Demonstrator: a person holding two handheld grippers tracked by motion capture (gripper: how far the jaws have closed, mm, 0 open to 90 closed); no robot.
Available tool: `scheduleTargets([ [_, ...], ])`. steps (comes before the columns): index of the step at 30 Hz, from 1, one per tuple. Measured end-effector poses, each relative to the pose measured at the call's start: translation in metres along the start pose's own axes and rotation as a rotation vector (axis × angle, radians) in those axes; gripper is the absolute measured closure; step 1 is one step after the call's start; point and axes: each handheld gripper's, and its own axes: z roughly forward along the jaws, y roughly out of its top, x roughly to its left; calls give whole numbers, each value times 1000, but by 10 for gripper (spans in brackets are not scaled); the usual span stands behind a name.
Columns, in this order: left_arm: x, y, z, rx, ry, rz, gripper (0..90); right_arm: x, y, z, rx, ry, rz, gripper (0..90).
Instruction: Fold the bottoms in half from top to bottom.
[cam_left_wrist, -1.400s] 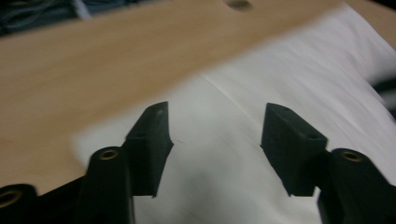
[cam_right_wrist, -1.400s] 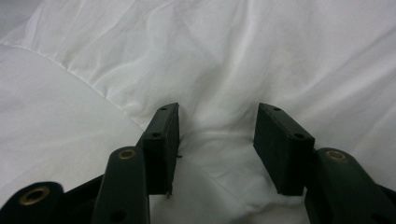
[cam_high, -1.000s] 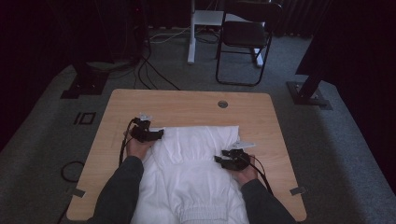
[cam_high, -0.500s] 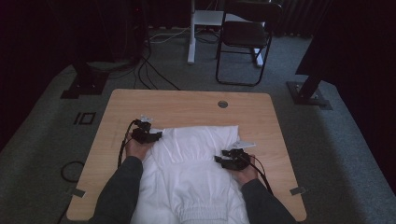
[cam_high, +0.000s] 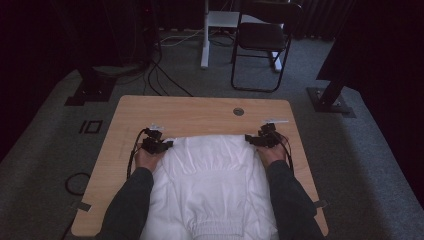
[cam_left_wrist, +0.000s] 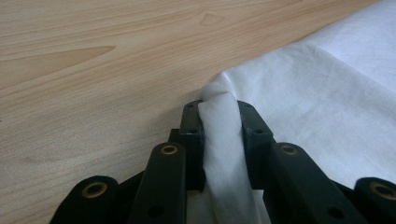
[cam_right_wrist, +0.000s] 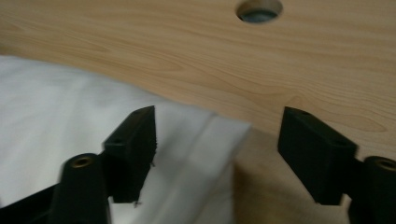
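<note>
A white garment (cam_high: 210, 180) lies spread on the wooden table (cam_high: 200, 112). My left gripper (cam_high: 167, 144) sits at the garment's far left corner. In the left gripper view its jaws (cam_left_wrist: 220, 114) have just been closing and now pinch a raised fold of the white cloth (cam_left_wrist: 317, 93). My right gripper (cam_high: 250, 139) is at the far right corner. In the right gripper view its jaws (cam_right_wrist: 219, 135) have just been opening and stand wide. The corner of the cloth (cam_right_wrist: 56, 107) lies under and between them, untouched by the pads.
A round cable hole (cam_high: 238, 111) is in the table just beyond the garment, also close ahead of the right gripper as the hole (cam_right_wrist: 259, 9). Past the table stand a black chair (cam_high: 262, 40), a white post (cam_high: 205, 35), dark stand bases and floor cables (cam_high: 165, 80).
My right hand has moved away from the person to the garment's far right corner and its jaws have spread. The left jaws have closed on a fold; that hand stayed put.
</note>
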Motion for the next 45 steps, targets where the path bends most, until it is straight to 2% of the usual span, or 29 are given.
scheduleTargets([
  [2, 0, 0, 0, -2, 0, 1, 761, -7, -1, 19, 58, 23, -6, 278],
  [4, 0, 0, 0, -3, 0, 1, 761, -9, -4, 28, 97, 48, 0, 297],
  [6, 0, 0, 0, -3, 1, 2, 762, -8, -7, 29, 87, 71, 3, 362],
  [7, 0, 0, 0, -1, 4, 3, 762, -5, -8, 29, 88, 92, -10, 401],
  [8, -1, 0, 0, -1, 4, 1, 762, -2, -9, 28, 92, 76, -44, 428],
  [9, -1, 0, 0, -1, 5, 1, 763, 1, -9, 27, 103, 51, -70, 478],
  [10, -1, 0, 0, 0, 5, -1, 764, 3, -9, 26, 116, 38, -88, 576],
  [11, -1, 0, 0, 0, 5, -1, 767, 3, -9, 26, 116, 38, -88, 576],
  [12, -1, 0, 0, 0, 7, 2, 770, 1, -8, 24, 142, 59, -70, 761],
  [15, -3, 0, -1, 4, 17, 10, 790, -5, -10, 22, 147, 100, -33, 856],
  [19, -2, 0, -1, 1, 15, 7, 818, -12, -15, 17, 105, 115, 0, 865],
  [21, 2, 1, -2, -5, -7, -33, 828, -18, -19, 12, 66, 153, 54, 867],
  [25, 4, 5, -9, -36, -27, -62, 832, -15, -12, 6, 46, 146, 31, 868],
  [27, 9, 10, -19, -85, -67, -98, 833, -14, 3, -7, 3, 172, 3, 869],
  [28, 12, 13, -25, -117, -92, -119, 833, -14, 3, -7, 3, 172, 3, 869],
  [29, 15, 14, -30, -156, -129, -152, 834, -17, 14, -18, -33, 205, 12, 869],
  [30, 18, 16, -35, -191, -161, -178, 834, -17, 14, -18, -33, 205, 12, 869],
  [31, 19, 17, -39, -218, -186, -196, 835, -19, 24, -26, -61, 223, 17, 869],
  [32, 20, 21, -46, -247, -224, -221, 835, -19, 28, -30, -71, 216, 9, 870],
  [33, 20, 21, -46, -247, -224, -221, 836, -19, 28, -30, -71, 216, 9, 870],
  [34, 17, 26, -49, -247, -210, -199, 836, -16, 37, -36, -86, 199, -11, 870],
  [35, 14, 32, -52, -252, -200, -177, 836, -16, 37, -36, -86, 199, -11, 870],
  [37, 7, 47, -62, -276, -192, -138, 836, -14, 46, -43, -116, 169, -39, 870],
  [38, 5, 55, -68, -289, -191, -121, 835, -15, 54, -51, -154, 152, -38, 870],
  [39, 2, 62, -73, -300, -189, -109, 835, -15, 54, -51, -154, 152, -38, 870],
  [41, 0, 73, -82, -324, -190, -97, 835, -17, 58, -64, -221, 172, -46, 870],
  [42, -2, 76, -85, -333, -191, -93, 835, -17, 58, -64, -221, 172, -46, 870],
  [43, -3, 77, -89, -344, -195, -87, 835, -15, 56, -70, -231, 175, -75, 869],
  [45, -6, 75, -94, -342, -200, -66, 835, -13, 54, -72, -229, 174, -88, 869],
])
